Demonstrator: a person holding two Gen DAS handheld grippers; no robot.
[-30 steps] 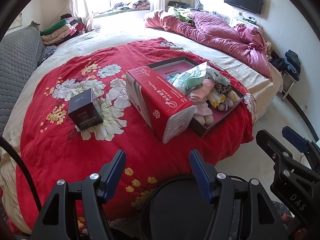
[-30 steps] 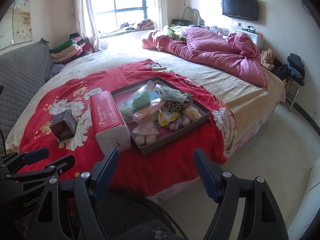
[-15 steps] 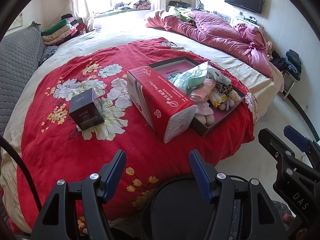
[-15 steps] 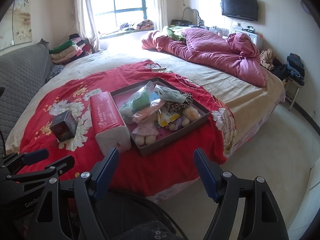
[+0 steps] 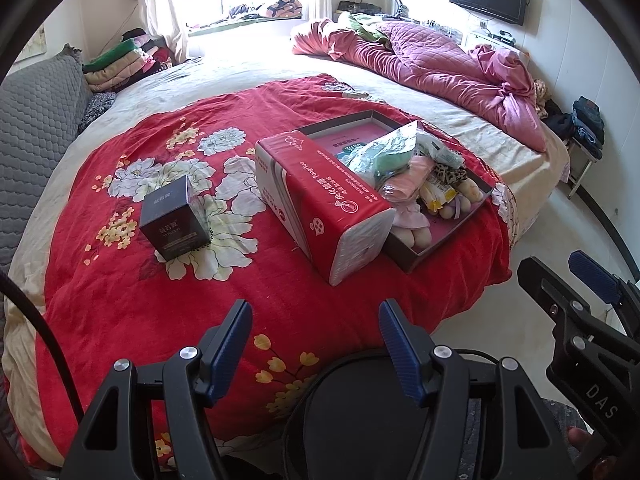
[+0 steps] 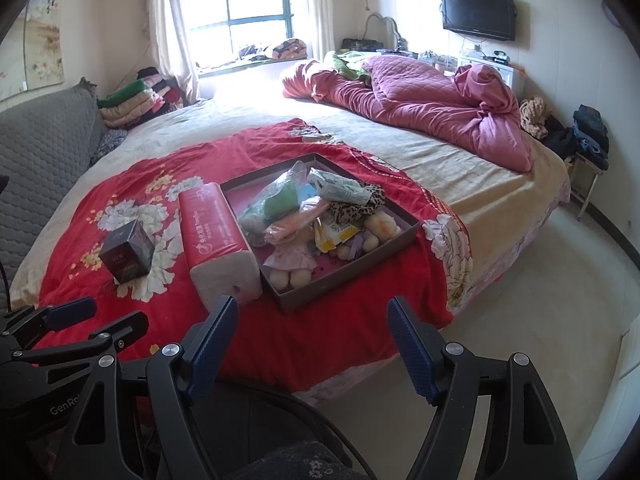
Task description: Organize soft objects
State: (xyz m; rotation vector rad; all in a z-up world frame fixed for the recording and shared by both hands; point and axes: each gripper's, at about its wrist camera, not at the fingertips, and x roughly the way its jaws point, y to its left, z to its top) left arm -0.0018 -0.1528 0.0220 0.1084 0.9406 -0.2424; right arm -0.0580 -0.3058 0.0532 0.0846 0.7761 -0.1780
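Red blanket (image 5: pixel 168 300) with white and yellow flowers is covering the near part of the bed (image 6: pixel 440 168), and the task's things are sitting on it. A shallow dark box (image 6: pixel 400 236) is lying toward the bed's right edge, and the soft things are piled inside it: a clear bag with something green (image 6: pixel 280 200), a pale green packet (image 6: pixel 340 190), a pink folded cloth (image 6: pixel 292 226), a leopard-print piece (image 6: pixel 356 210), a yellow wrapper (image 6: pixel 332 236) and a small doll in a pink dress (image 6: pixel 290 266). A red pack of tissues (image 5: pixel 320 196) is lying on the blanket, touching the box's left side and running alongside it. A small dark carton (image 5: pixel 172 216) is standing upright on a white flower, well apart from the pack on its left.

Both tools are hanging over the near edge of the bed, short of everything on the blanket. The left hand-held gripper (image 5: pixel 316 340) is showing its blue pads (image 5: pixel 232 344) spread apart with nothing between them. The right hand-held gripper (image 6: pixel 312 344) is likewise standing with its pads apart and gripping nothing; in the left view it is appearing at the right edge, beside the other.

Farther back, a crumpled pink quilt (image 6: pixel 420 100) is lying across the far side of the bed, folded clothes (image 6: pixel 132 100) are stacked by the window (image 6: pixel 256 0), and a television (image 6: pixel 478 14) is hanging on the wall.
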